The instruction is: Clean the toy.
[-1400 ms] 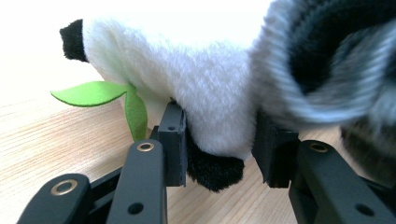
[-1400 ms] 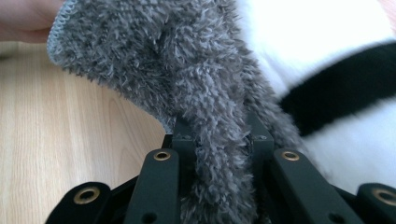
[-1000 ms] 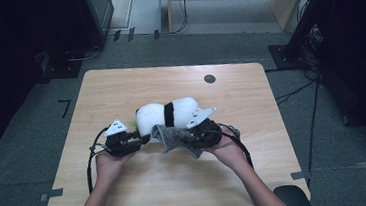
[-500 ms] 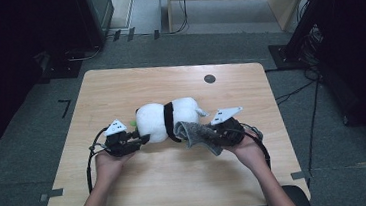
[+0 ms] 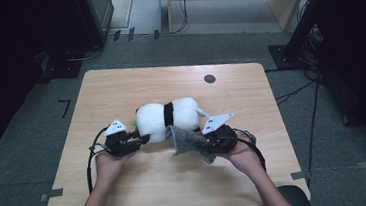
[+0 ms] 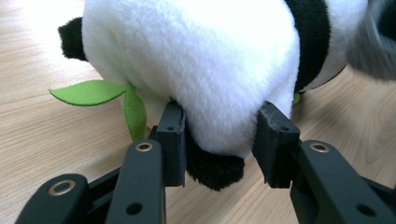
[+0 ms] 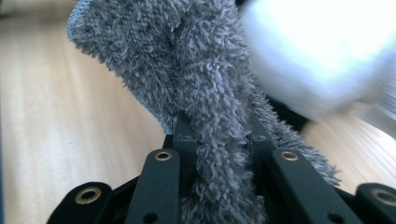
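Jaws of left gripper (image 6: 219, 140) partly apart, clamped on white lower edge of plush panda (image 6: 201, 65), w/ a black paw between them; green felt leaf (image 6: 93, 93) just beside; jaws of right gripper (image 7: 219, 140) nearly together, pinching a bunched grey towel (image 7: 205, 84); panda lies on its side mid counter (image 5: 119, 88), towel touching its near side, betw. both grippers.

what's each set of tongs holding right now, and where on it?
Left tongs clamp the panda plush at its white lower end, by a black paw. Right tongs pinch a bunched fold of the grey cloth.
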